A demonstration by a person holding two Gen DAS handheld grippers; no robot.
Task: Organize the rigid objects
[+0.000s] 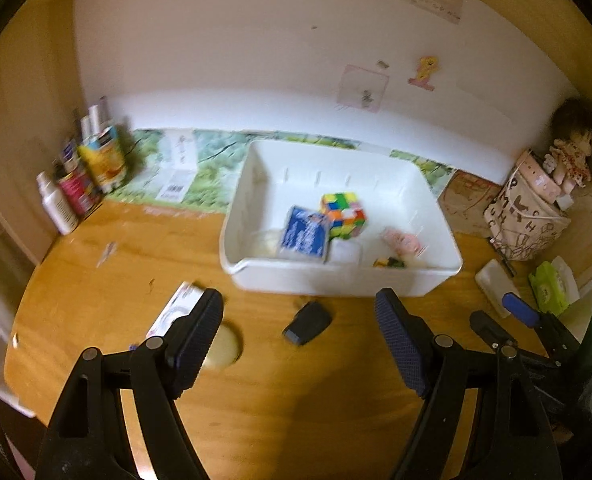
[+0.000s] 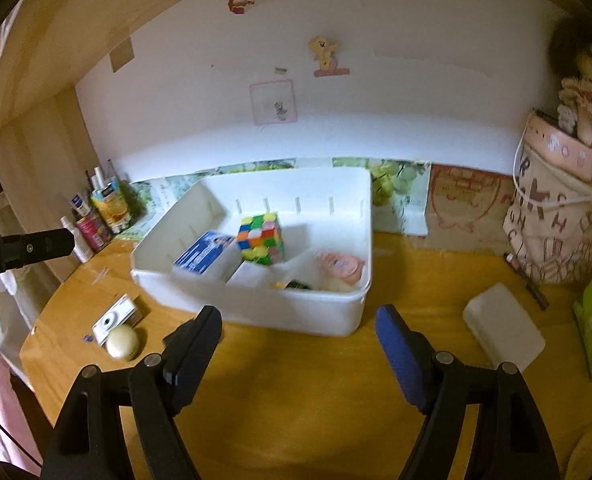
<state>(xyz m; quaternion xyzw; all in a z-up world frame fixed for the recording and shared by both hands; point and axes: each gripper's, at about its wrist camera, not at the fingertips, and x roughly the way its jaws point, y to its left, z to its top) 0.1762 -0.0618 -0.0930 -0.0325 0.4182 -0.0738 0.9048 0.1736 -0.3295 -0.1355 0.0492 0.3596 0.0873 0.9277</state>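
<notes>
Left gripper (image 1: 299, 320): its fingers were held apart with nothing between them, above the worktop (image 1: 255, 400) in front of the white bin (image 1: 336, 280).
Right gripper (image 2: 299, 336): its fingers stood apart and empty, low over bare wood just before the bin's near wall.
Already sorted: a colour cube (image 1: 343, 215), a blue box (image 1: 304, 238) and a pink item (image 1: 400, 241) were seen inside the bin.
Still loose: a small black object (image 1: 308, 323), a white camera (image 2: 115, 319) and a pale round puck (image 2: 123, 342) lay on the worktop, the puck touching or just beside the camera.
Risk: the puck could have been nudged away if the camera were gripped carelessly; the black object, low and small, might have slipped from the pads.
Obstacles: the bin's near wall would have had to be cleared on any drop.
Clutter: bottles (image 1: 79, 184) at the left, a patterned bag (image 1: 528, 220), a white case (image 2: 504, 330) and a green packet (image 1: 548, 288) at the right were judged no part of the sorting.
</notes>
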